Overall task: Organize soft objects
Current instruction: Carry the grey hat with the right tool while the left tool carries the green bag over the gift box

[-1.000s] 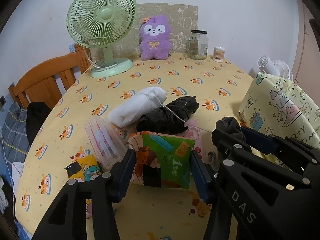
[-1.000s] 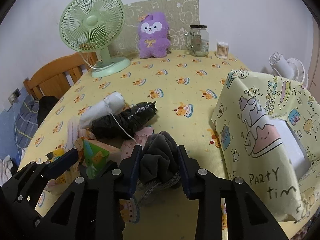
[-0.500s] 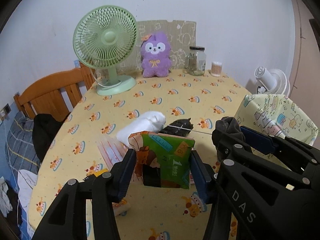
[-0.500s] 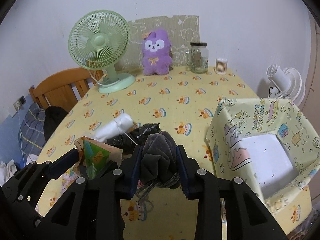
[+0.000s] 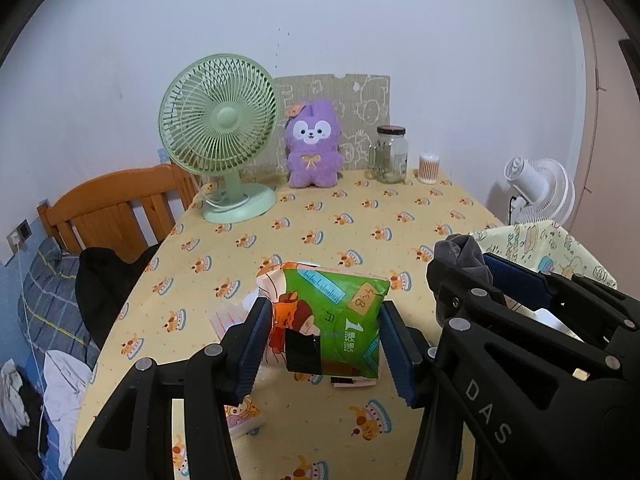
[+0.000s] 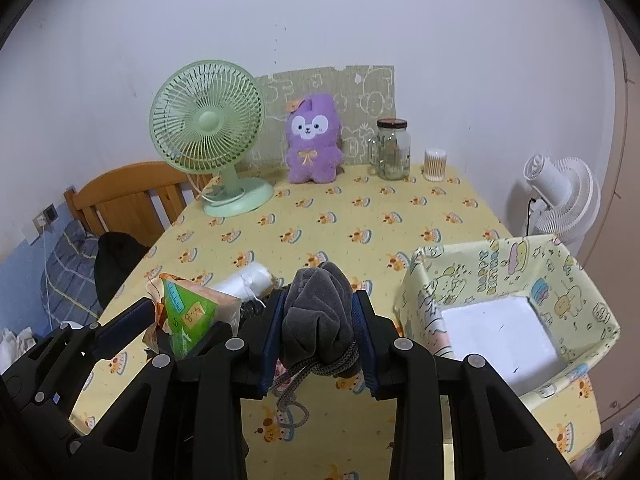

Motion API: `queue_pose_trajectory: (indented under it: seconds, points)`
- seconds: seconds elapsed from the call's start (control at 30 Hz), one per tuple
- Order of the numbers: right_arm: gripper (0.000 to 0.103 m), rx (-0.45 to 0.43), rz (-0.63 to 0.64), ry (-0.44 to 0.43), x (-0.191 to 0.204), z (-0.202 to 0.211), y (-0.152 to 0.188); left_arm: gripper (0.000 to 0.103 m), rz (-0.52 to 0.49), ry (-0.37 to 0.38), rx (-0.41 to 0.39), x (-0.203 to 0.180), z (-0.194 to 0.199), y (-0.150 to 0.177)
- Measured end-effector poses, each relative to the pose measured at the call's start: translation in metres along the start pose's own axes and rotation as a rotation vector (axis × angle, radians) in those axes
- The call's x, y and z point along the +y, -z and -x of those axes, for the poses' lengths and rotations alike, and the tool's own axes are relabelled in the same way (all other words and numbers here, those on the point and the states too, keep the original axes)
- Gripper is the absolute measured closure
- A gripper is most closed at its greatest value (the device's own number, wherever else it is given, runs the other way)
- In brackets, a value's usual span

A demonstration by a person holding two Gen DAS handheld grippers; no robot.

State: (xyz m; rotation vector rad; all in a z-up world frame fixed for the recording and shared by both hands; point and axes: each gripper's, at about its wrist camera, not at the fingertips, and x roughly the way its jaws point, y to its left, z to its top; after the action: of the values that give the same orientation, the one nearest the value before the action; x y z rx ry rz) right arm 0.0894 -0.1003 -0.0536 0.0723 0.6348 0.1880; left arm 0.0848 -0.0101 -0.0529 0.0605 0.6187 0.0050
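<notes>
My left gripper [image 5: 322, 338] is shut on a green and orange tissue pack [image 5: 328, 320] and holds it well above the table. The pack also shows in the right wrist view [image 6: 188, 314]. My right gripper [image 6: 318, 334] is shut on a bundled grey cloth [image 6: 320, 312] with a cord hanging below, also held high. The grey cloth shows at the right in the left wrist view [image 5: 460, 254]. An open patterned box [image 6: 568, 280] with a white bottom stands on the table to the right. A white roll [image 6: 246, 278] lies on the table below.
A green fan [image 6: 208, 132], a purple plush toy [image 6: 312, 140], a glass jar [image 6: 394, 150] and a cotton-swab tub [image 6: 435, 165] stand along the far edge. A wooden chair [image 6: 128, 196] is at the left. A white fan [image 6: 560, 196] stands beyond the right edge.
Both grippers have risen high above the table with their loads. The table objects now look smaller and lower, and the open box's inside has come into view.
</notes>
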Motion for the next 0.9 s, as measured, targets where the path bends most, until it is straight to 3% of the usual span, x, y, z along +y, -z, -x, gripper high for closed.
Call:
queue_pose_trajectory:
  seconds: [0.33,0.9]
  points:
    - [0.066,-0.033,-0.01,0.017,-0.014,0.015,-0.008,0.047,-0.018,0.01,-0.029,-0.014,0.009,-0.01]
    - [0.066,-0.062,-0.056,0.098,-0.063,0.026,-0.016,0.047,-0.07,0.087,-0.049,-0.063,0.0,-0.027]
